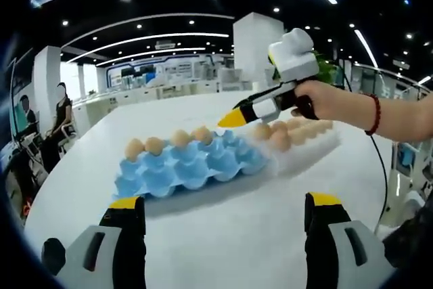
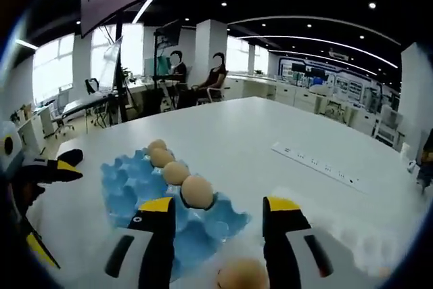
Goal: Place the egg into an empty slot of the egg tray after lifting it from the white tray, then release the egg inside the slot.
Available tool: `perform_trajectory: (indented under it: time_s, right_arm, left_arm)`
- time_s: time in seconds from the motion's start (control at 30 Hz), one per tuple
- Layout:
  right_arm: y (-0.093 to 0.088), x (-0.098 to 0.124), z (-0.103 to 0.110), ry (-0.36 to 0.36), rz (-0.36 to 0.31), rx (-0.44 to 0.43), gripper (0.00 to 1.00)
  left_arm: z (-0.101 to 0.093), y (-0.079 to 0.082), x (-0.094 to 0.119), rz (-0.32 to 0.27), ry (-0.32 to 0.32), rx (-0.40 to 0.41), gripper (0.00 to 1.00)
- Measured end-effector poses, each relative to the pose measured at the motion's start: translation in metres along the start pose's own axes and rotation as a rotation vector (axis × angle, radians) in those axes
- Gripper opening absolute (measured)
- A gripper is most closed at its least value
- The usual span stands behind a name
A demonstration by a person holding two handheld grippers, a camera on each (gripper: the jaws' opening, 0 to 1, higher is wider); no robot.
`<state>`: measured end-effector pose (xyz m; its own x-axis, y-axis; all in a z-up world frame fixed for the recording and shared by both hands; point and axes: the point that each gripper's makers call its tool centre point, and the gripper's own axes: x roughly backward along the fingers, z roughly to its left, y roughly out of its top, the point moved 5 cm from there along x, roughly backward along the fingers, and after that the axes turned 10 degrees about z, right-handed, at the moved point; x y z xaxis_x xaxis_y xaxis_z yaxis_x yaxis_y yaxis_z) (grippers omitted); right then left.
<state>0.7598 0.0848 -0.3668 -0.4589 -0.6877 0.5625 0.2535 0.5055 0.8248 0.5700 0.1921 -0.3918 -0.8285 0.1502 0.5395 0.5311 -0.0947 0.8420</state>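
In the right gripper view the right gripper stands wide, holding nothing, an egg just below between its jaws, probably on the white tray. Beyond lies the blue egg tray, four eggs along its far row. In the left gripper view the left gripper is wide and empty over the table

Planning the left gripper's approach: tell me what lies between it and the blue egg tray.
In the left gripper view, bare white table lies between the open left gripper and the blue egg tray.
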Motion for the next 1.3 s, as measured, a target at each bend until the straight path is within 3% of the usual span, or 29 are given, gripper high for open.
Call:
perform_trajectory:
  time_s: [0.27, 0.87, 1.3]
  right_arm:
    - [-0.013, 0.018, -0.007, 0.0, 0.025, 0.002, 0.56]
    - [-0.034, 0.064, -0.037, -0.055, 0.012, -0.045, 0.56]
    - [-0.044, 0.102, -0.047, -0.074, -0.03, -0.06, 0.57]
  left_arm:
    - [0.001, -0.001, 0.0, 0.005, 0.008, -0.005, 1.0]
    - [-0.006, 0.001, -0.003, 0.002, 0.001, -0.016, 1.0]
    - [-0.011, 0.003, -0.004, 0.004, 0.009, -0.014, 1.0]
